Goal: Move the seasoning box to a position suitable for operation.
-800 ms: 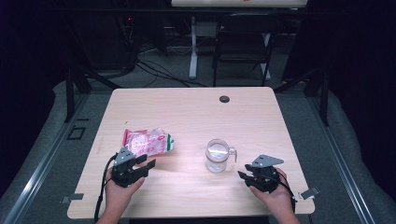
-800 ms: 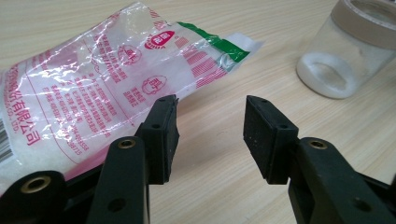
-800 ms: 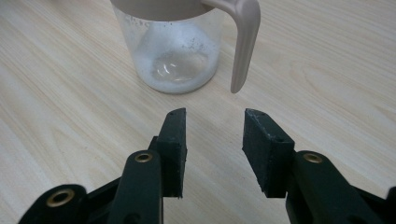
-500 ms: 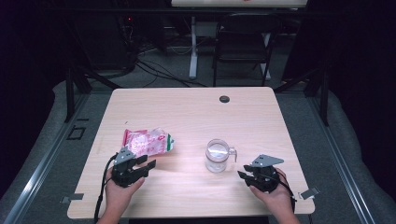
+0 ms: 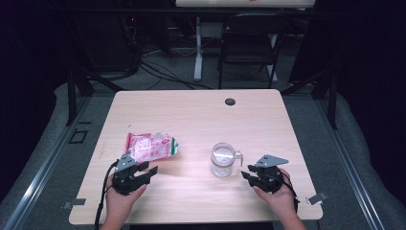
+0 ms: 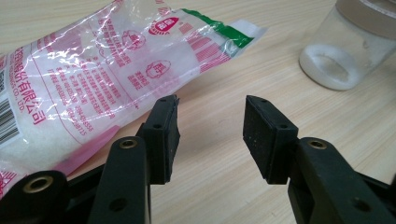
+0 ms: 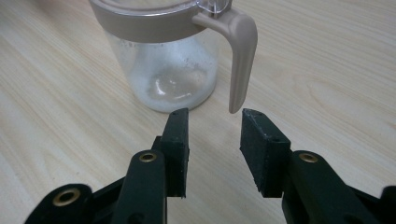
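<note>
Nearest us, our left gripper (image 5: 143, 171) rests low on the wooden table (image 5: 201, 120) with its jaws parted and nothing between them, just short of the near edge of the bag of white granules (image 6: 88, 79), placed for a pinch on it. Our right gripper (image 7: 212, 133), equally open and empty, lines up on the beige handle (image 7: 239, 56) of the clear lidded jar (image 5: 223, 159), which stands right of the bag, well apart from it.
</note>
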Demonstrator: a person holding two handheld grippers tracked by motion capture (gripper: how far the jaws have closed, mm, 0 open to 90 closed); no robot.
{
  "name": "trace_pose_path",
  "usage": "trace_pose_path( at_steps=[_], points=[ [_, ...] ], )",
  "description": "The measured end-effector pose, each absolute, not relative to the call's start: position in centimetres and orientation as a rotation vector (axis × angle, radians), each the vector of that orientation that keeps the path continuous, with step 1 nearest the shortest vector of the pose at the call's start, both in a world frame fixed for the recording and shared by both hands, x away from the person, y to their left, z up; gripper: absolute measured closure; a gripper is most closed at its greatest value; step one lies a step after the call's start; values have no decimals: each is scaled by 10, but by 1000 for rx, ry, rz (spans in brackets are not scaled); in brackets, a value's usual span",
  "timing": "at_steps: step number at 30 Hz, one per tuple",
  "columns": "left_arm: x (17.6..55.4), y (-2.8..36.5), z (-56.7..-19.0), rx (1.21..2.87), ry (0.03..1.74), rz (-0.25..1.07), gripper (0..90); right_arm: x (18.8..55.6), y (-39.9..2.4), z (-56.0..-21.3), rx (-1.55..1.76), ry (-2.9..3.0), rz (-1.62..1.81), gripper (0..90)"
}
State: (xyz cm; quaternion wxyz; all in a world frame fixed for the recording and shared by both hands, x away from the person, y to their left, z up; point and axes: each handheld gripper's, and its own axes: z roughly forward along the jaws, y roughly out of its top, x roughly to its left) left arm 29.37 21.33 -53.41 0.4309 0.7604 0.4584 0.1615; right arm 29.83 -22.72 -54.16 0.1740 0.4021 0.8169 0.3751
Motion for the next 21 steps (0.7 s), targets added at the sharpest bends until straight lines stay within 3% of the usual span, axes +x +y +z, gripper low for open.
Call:
trace_pose_path(
  at_steps=[21],
  points=[
    [275, 224, -537, 1913, 1168, 431, 550, 334, -211, -553, 1154, 2293, 987, 651]
  ],
)
